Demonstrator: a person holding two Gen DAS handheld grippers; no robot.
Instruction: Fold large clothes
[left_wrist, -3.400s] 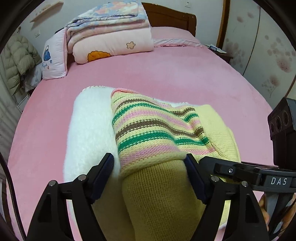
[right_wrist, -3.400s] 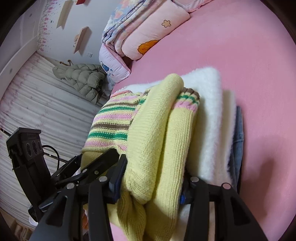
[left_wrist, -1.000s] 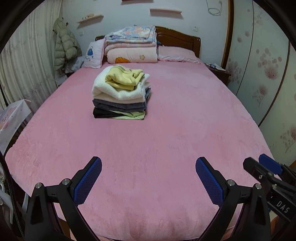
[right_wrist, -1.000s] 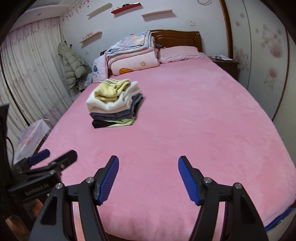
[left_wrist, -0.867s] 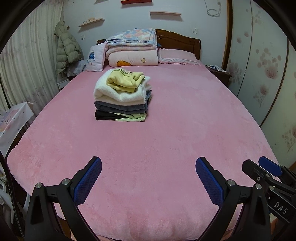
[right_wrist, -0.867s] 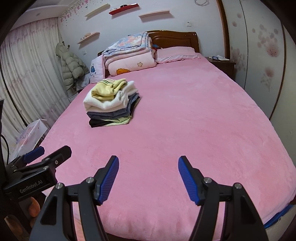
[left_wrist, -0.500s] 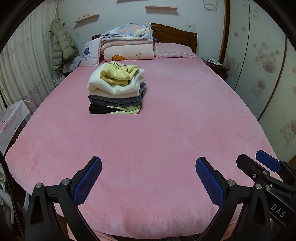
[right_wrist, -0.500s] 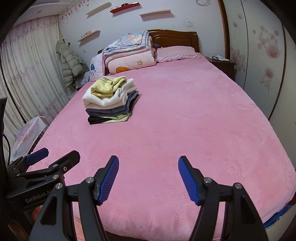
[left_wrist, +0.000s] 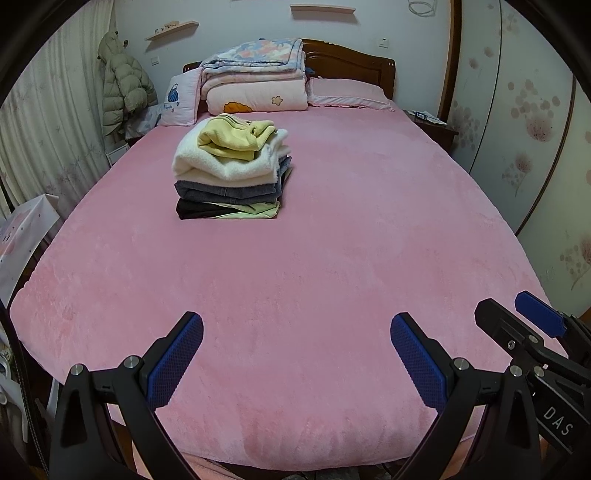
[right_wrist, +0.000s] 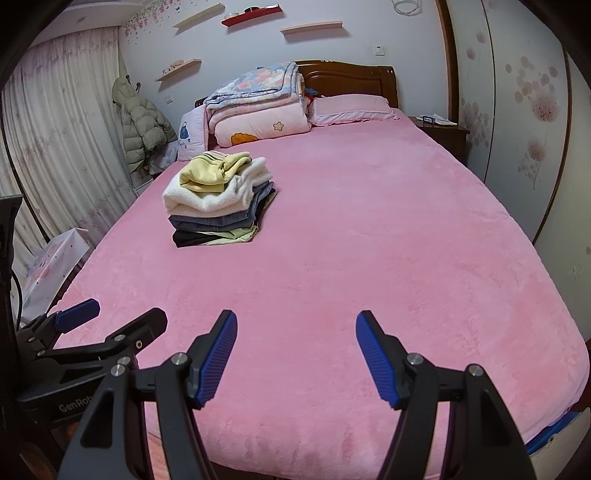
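Note:
A stack of folded clothes (left_wrist: 229, 173) sits on the pink bed (left_wrist: 332, 258), left of centre and toward the headboard. A yellow knit sweater (left_wrist: 232, 138) lies on top, over a white fleece, grey jeans and dark and pale green pieces. It also shows in the right wrist view (right_wrist: 218, 195). My left gripper (left_wrist: 295, 350) is open and empty over the foot of the bed, far from the stack. My right gripper (right_wrist: 295, 347) is open and empty there too. Each gripper shows at the edge of the other's view.
Folded quilts (left_wrist: 255, 85) and a pink pillow (left_wrist: 347, 94) lie against the wooden headboard. A puffer coat (left_wrist: 122, 88) hangs by the curtain on the left. A nightstand (right_wrist: 439, 129) stands at the right. A white bag (right_wrist: 51, 266) sits left of the bed.
Both grippers have let go of the yellow sweater on the stack and pulled far back to the foot of the bed. Over the last second the views shift only slightly.

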